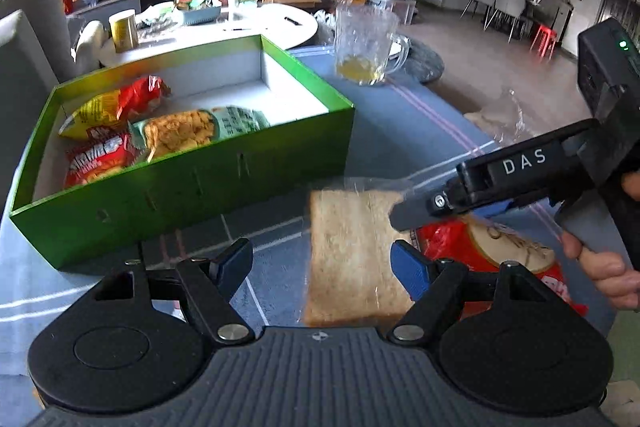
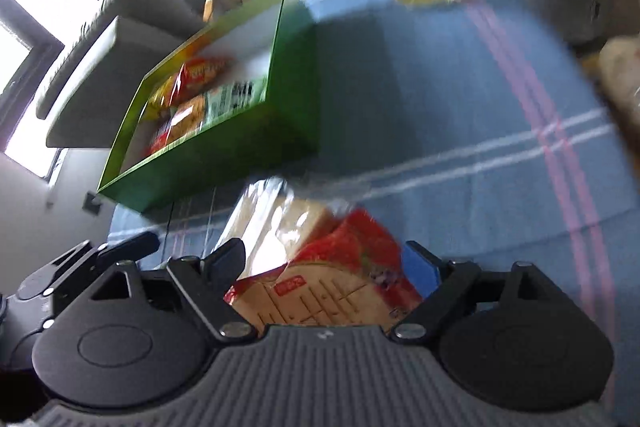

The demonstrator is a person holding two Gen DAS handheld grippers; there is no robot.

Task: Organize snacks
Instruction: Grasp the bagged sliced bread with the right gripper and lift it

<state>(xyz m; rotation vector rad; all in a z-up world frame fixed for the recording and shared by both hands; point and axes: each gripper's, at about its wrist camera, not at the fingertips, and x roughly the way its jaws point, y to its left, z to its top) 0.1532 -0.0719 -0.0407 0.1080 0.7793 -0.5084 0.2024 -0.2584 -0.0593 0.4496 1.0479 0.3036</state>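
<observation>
A blue striped tablecloth carries a green box holding three snack bags at its left end. A glass pitcher stands beyond the box. In front of the box lie a clear-wrapped bread pack and, touching it, a red snack bag. The left gripper stands spread, the bread between its fingers without visible pinching. The right gripper is spread wide astride the red bag, unclamped.

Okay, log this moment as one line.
left tool: open around bagged bread | right tool: open over red snack bag | green box: three snack bags inside
</observation>
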